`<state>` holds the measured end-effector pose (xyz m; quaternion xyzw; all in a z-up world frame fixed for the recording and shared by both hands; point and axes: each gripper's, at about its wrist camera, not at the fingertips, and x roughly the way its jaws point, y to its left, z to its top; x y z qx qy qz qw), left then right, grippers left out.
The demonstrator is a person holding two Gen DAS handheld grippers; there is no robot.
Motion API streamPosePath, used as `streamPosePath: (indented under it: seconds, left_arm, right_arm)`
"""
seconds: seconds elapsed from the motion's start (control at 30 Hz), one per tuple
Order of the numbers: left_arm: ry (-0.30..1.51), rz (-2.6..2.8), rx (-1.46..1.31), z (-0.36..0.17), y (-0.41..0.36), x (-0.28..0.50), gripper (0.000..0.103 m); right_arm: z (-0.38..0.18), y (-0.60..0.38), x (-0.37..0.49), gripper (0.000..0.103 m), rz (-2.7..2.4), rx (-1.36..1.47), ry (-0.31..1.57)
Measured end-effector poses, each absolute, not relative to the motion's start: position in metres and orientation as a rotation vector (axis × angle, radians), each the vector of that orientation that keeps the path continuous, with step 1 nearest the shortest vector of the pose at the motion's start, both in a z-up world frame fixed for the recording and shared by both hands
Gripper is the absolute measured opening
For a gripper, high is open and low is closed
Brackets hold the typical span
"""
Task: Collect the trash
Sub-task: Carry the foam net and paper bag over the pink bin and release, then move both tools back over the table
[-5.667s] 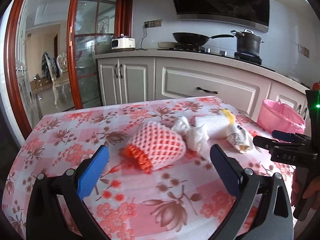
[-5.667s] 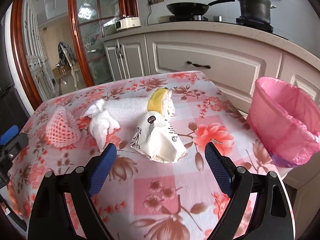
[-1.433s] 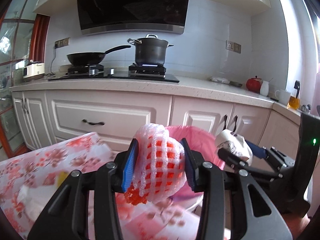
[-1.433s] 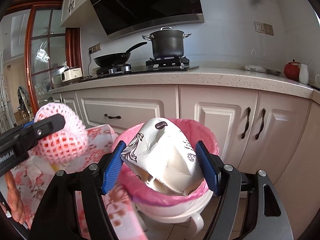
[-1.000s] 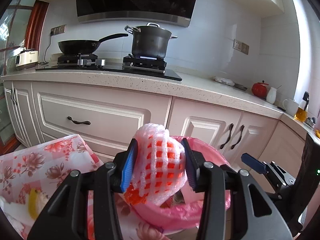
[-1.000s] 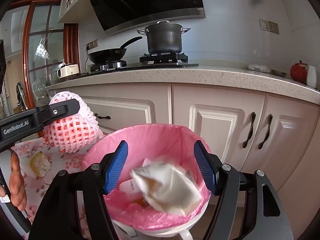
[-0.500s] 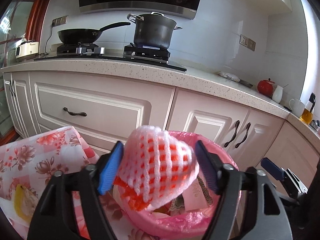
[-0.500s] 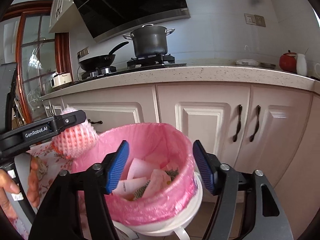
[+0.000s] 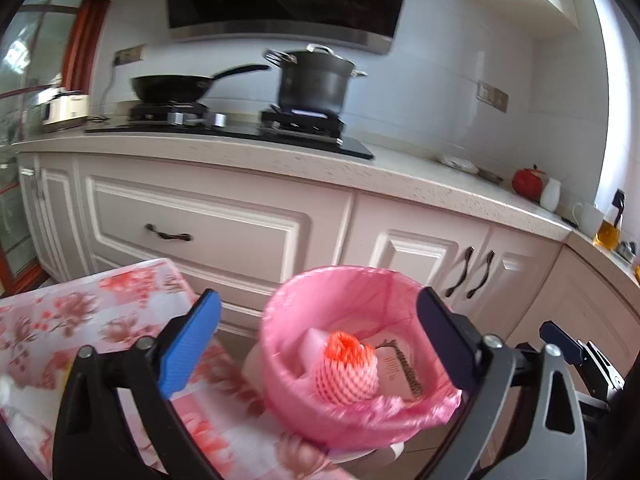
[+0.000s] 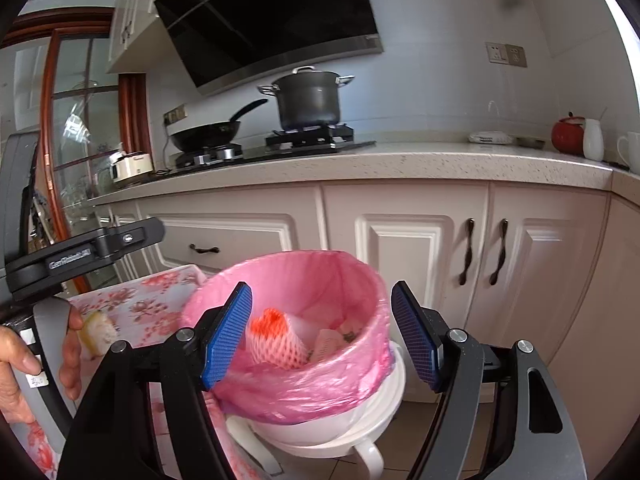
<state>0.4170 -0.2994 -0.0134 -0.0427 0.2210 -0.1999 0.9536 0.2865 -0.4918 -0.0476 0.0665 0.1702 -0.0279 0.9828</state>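
Left gripper point(image 9: 318, 344) opening; foam net point(image 9: 346, 372) dropped into bin point(image 9: 360, 412).

Bright daylight pours in from the right edge of both pictures and washes that side out white. The corners are black and round. Straight lines bend near the edges. The pink bin liner point(image 9: 352, 412) looks smeared and blurry.
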Motion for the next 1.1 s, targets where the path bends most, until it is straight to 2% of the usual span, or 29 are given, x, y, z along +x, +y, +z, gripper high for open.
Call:
streamPosePath:
  seconds: [0.1,0.23,0.67,1.1]
  left_arm:
    - [0.439,-0.348,-0.078,-0.013,-0.271,0.397,0.098]
    - [0.407,-0.284,-0.047,-0.017,-0.228,0.361,0.098]
    - [0.347,-0.118,0.048,-0.028,-0.113,0.258,0.098]
    - [0.405,-0.005,0.07,-0.051,-0.031,0.234,0.098]
  right_arm:
    - [-0.045,-0.474,0.282,0.069,-0.022,0.126,0.349]
    - [-0.04,-0.443,0.273,0.077,0.032,0.132,0.338]
    - [-0.036,-0.329,0.257,0.078,0.193,0.106,0.365]
    - [-0.051,-0.25,0.26,0.078,0.265,0.05,0.43]
